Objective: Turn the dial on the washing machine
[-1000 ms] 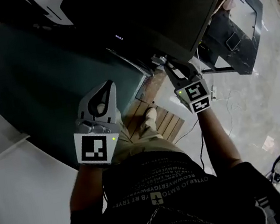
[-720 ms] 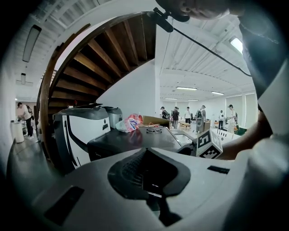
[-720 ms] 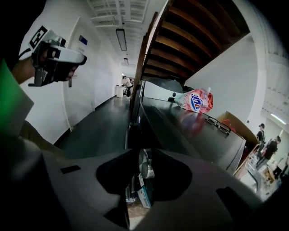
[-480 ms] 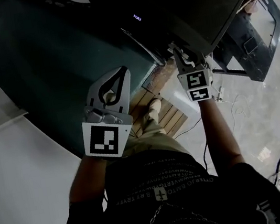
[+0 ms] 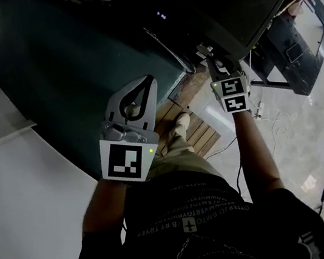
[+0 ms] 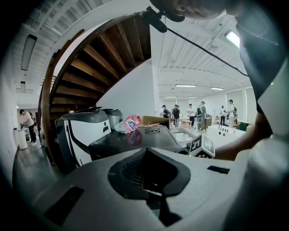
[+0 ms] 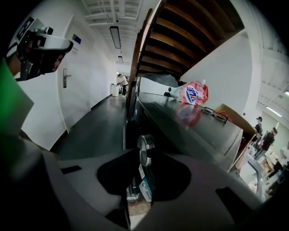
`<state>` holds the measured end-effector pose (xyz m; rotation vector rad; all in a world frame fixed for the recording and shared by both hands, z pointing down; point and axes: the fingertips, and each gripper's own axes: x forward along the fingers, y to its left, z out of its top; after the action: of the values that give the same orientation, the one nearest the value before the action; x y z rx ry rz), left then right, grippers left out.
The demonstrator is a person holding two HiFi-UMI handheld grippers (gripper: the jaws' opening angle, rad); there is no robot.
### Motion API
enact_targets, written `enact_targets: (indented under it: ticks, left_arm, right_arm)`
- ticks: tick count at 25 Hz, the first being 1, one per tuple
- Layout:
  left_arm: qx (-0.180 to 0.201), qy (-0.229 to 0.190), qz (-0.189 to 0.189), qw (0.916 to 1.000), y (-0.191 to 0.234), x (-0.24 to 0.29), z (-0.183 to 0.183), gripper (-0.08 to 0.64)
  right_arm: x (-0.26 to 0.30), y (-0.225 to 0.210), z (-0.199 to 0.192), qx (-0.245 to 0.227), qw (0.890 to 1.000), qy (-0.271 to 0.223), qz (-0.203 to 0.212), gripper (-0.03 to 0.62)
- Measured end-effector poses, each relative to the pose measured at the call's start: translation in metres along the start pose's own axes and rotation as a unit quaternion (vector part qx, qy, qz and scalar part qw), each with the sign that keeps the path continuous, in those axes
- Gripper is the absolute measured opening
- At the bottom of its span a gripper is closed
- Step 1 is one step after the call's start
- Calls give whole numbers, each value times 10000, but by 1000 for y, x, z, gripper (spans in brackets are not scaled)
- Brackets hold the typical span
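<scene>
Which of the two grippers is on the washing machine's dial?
The right gripper: its fingers have just closed further onto the silver dial between them. The left gripper hangs shut and empty, short of the washing machine.

a wooden staircase [image 6: 104,58] curves above white walls [image 6: 131,94] and dark floor [image 7: 90,131].

A pink pouch [image 7: 190,94] lies near a pair of glasses [image 7: 214,114], with a cardboard box [image 7: 235,122] just beyond. A wooden staircase [image 6: 95,63] curves overhead. A slatted wooden pallet [image 5: 196,133] lies on the floor [image 5: 293,141].
</scene>
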<state>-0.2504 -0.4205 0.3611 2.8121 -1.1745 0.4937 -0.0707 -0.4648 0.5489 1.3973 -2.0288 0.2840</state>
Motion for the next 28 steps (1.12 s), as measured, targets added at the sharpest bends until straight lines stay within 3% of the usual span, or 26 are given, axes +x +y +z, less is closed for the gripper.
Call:
enact_targets:
  ticks: [7,16,28]
  left_arm:
    - [-164,88,156,9997,-6,-10,-4,6]
    - [-68,68,77,9999,-28,-5,5,6]
    - [-133,37,220,9997,-27,-8,7,6]
  right_arm:
    - [-1,-2,1,162,9999,-33,-11,64]
    - [-2,-6,-2,504,9987,66,-47,28]
    - [0,-5,-20,468,9979,446,88,12]
